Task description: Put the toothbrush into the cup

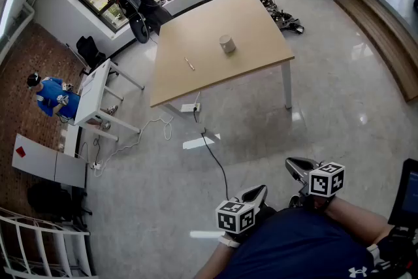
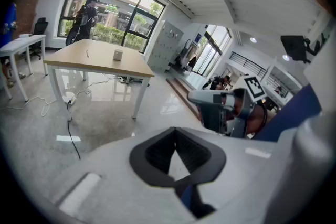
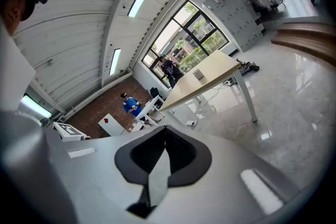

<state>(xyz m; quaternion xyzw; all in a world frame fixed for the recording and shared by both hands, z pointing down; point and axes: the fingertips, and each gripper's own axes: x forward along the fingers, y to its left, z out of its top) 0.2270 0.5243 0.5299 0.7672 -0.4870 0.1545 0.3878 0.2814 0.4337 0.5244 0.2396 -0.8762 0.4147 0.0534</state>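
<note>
A pale cup point(image 1: 226, 44) stands upright near the middle of the wooden table point(image 1: 261, 49), far ahead of me. The toothbrush point(image 1: 189, 64) lies flat on the tabletop, to the left of the cup and apart from it. My left gripper point(image 1: 257, 193) and right gripper point(image 1: 298, 167) hang low at the bottom of the head view, over the floor and well short of the table. Both are shut with nothing between their jaws. The left gripper view shows its shut jaws and the cup point(image 2: 118, 54) on the distant table. The right gripper view shows the cup point(image 3: 199, 74) small and far off.
A cable and power strip point(image 1: 191, 108) lie on the floor under the table's near edge. A white desk point(image 1: 98, 91) and a person in blue point(image 1: 52, 98) are at left. Another person with a bike point(image 1: 134, 0) is by the windows. Wooden steps point(image 1: 385, 29) rise at right.
</note>
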